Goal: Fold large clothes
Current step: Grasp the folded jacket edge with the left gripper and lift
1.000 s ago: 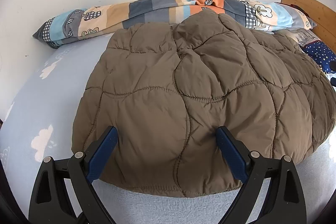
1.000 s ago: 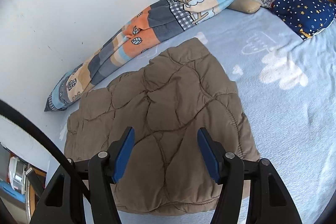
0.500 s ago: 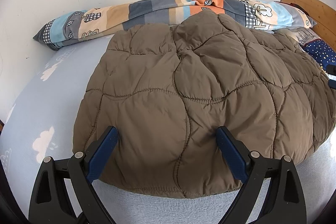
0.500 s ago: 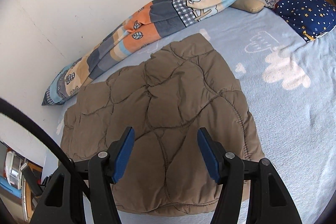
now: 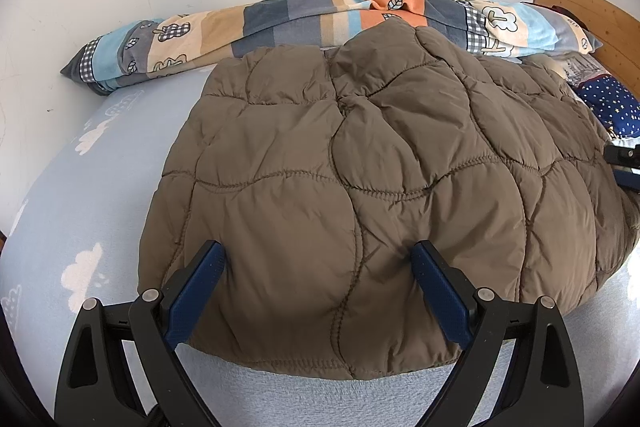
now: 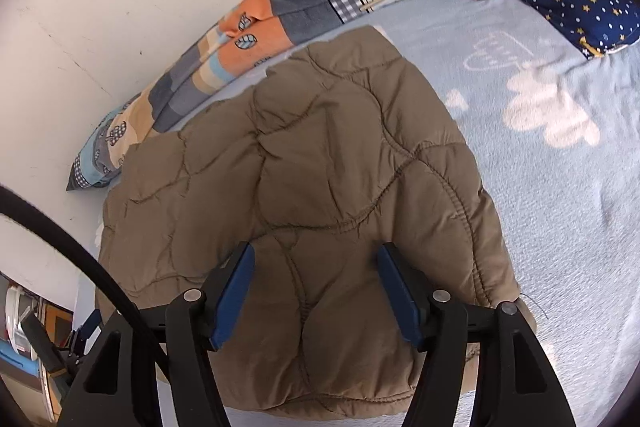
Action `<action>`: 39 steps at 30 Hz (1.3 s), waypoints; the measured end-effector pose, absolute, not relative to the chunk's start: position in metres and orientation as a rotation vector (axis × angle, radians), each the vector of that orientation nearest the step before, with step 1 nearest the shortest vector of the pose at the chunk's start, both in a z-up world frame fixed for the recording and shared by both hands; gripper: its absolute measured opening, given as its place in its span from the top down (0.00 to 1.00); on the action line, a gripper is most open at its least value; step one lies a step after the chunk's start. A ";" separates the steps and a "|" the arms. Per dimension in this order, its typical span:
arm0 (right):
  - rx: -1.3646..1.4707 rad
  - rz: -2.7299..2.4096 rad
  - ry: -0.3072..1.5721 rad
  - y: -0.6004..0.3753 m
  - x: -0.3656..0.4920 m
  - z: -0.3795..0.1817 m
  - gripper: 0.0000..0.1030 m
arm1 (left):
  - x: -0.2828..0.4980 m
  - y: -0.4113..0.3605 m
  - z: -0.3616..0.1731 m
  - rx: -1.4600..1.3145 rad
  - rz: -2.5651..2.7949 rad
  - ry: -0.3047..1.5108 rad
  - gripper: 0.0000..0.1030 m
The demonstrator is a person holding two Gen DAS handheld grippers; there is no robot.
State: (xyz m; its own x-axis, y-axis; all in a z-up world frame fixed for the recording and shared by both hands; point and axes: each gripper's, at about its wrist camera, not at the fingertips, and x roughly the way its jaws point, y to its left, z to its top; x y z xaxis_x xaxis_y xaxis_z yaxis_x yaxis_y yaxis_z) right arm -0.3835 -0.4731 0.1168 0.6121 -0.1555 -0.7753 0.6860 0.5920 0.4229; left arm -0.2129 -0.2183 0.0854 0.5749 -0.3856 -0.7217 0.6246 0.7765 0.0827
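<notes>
A brown quilted jacket (image 5: 360, 163) lies folded flat on the light blue bed; it also shows in the right wrist view (image 6: 312, 179). My left gripper (image 5: 316, 259) is open and empty, its blue fingers spread over the jacket's near left edge. My right gripper (image 6: 316, 263) is open and empty, hovering over the jacket's near right part. Part of the right gripper shows at the right edge of the left wrist view (image 5: 624, 163).
A rolled patchwork blanket (image 5: 320, 15) lies along the white wall behind the jacket. A navy starred pillow (image 6: 580, 3) sits at the wooden headboard (image 5: 592, 15). The cloud-print blue sheet (image 6: 560, 167) spreads right of the jacket. Furniture shows off the bed's left end (image 6: 24, 327).
The right gripper has come lower and closer over the jacket. The left gripper has shifted slightly. The jacket has not moved and both grippers stay open.
</notes>
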 end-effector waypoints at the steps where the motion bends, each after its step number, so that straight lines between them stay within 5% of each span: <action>1: 0.787 -0.550 0.769 -0.473 -0.383 0.115 0.33 | -0.211 -0.218 0.087 0.346 -0.612 0.755 0.08; 14: 0.704 -0.541 0.635 -0.470 -0.392 0.152 0.32 | -0.135 -0.170 0.133 0.137 -0.551 0.720 0.08; 19: 0.614 -0.582 0.653 -0.474 -0.383 0.160 0.56 | -0.091 -0.156 0.116 0.075 -0.511 0.849 0.08; 21: 0.624 -0.585 0.639 -0.485 -0.389 0.159 0.56 | -0.076 -0.151 0.106 0.034 -0.526 0.928 0.08; 24: 0.692 -0.614 0.617 -0.505 -0.405 0.154 0.36 | -0.067 -0.155 0.088 0.051 -0.567 1.020 0.08; 34: 0.694 -0.568 0.769 -0.505 -0.385 0.126 0.39 | -0.070 -0.170 0.074 0.141 -0.545 1.039 0.08; 39: 0.713 -0.554 0.662 -0.511 -0.405 0.147 0.32 | -0.065 -0.147 0.099 0.026 -0.622 1.015 0.08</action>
